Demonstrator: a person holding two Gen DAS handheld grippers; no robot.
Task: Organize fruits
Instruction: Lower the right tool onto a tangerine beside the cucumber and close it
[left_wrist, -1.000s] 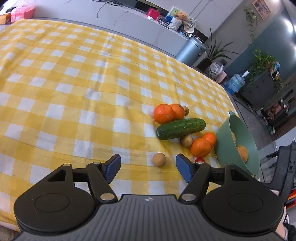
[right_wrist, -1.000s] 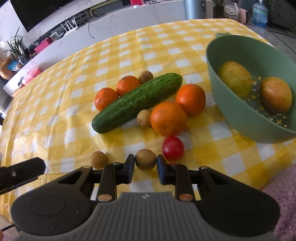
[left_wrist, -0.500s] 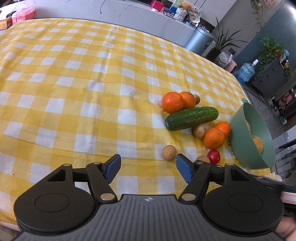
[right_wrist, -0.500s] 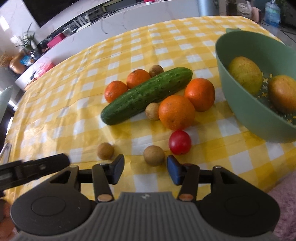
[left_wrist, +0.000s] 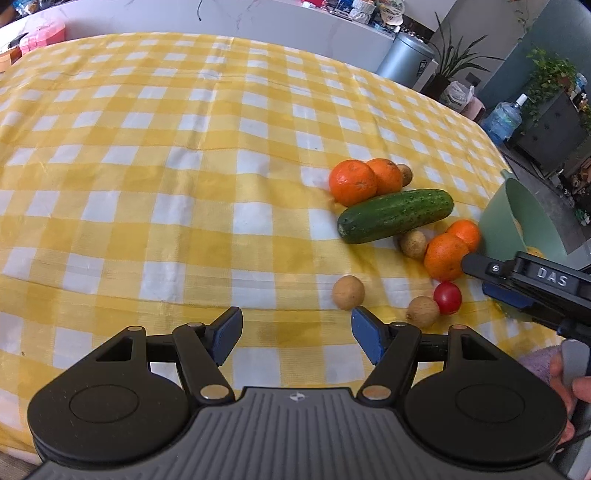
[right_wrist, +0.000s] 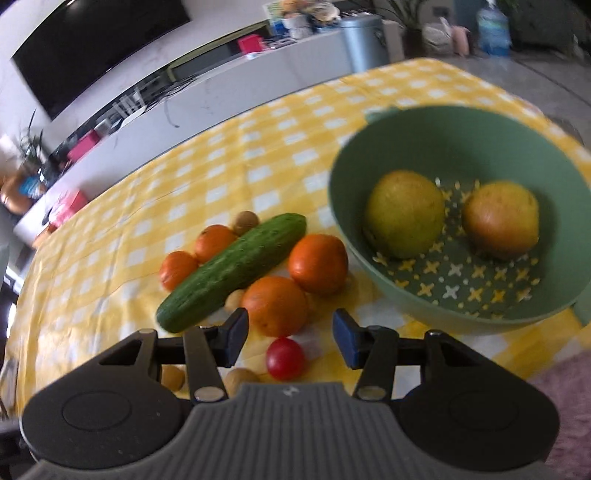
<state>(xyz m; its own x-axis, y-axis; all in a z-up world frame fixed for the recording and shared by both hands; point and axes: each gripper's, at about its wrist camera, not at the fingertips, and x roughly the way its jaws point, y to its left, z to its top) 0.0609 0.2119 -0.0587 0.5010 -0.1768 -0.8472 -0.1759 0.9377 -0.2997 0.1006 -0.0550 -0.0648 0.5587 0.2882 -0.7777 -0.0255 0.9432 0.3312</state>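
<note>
Both grippers are spread wide with nothing between the fingers. The left gripper (left_wrist: 296, 334) hangs low over the yellow checked tablecloth (left_wrist: 155, 177), a bit back from the fruit. The right gripper (right_wrist: 290, 338) sits higher, above the near edge of the pile, with a cherry tomato (right_wrist: 285, 359) on the cloth roughly below the gap between its blue pads.

The fruit is all bunched on one side of the table. A cucumber (left_wrist: 395, 215) lies diagonally through the middle. Two oranges (left_wrist: 352, 182) sit touching each other on its far side with a small brown fruit (left_wrist: 405, 174) tucked behind them, maybe a longan, hard to tell at this size. Two more oranges (left_wrist: 445, 256) sit on its near side, with another brown one (left_wrist: 413, 243) squeezed between them and the cucumber. Two more of those brown ones (left_wrist: 348, 292) lie loose near the front, one just beside the tomato.

The green colander bowl (right_wrist: 413, 295) is right next to the pile, and it's got two yellowish round fruits (right_wrist: 404, 213) in it, side by side but not touching. That view is pretty blurry.
</note>
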